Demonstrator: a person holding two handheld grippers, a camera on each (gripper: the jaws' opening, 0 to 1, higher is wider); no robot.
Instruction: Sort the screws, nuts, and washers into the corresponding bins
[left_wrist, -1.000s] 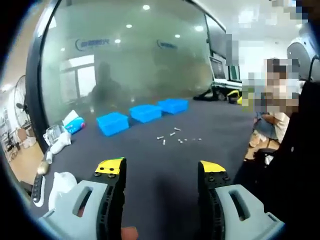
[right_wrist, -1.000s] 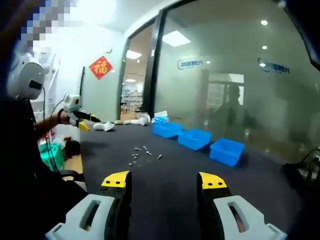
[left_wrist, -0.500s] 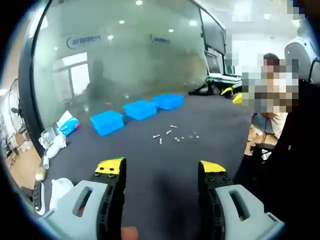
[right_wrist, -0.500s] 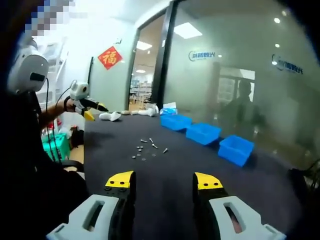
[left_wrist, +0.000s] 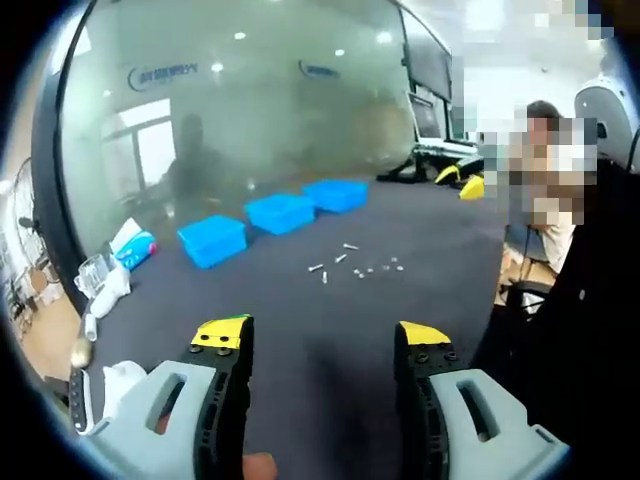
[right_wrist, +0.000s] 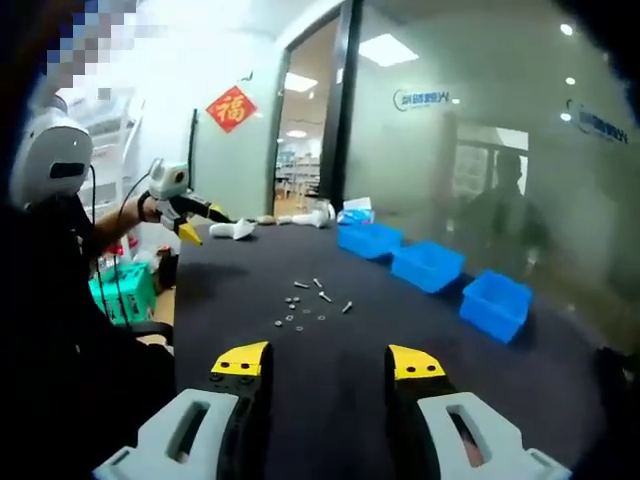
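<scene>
Three blue bins stand in a row at the far side of a dark table, also seen as blue bins in the right gripper view. A small scatter of screws, nuts and washers lies on the table in front of them, and the same hardware lies ahead of my right gripper. My left gripper is open, held well short of the hardware with nothing between its jaws. My right gripper is open too and holds nothing. The left gripper also appears far left in the right gripper view, held in a hand.
A glass wall runs behind the bins. White items and a packet lie at the table's left end. A seated person is by the right edge of the table. A green crate sits on the floor at the left.
Both cameras have shifted a little; the hardware and bins sit slightly differently in each view. The jaws of both grippers stay open.
</scene>
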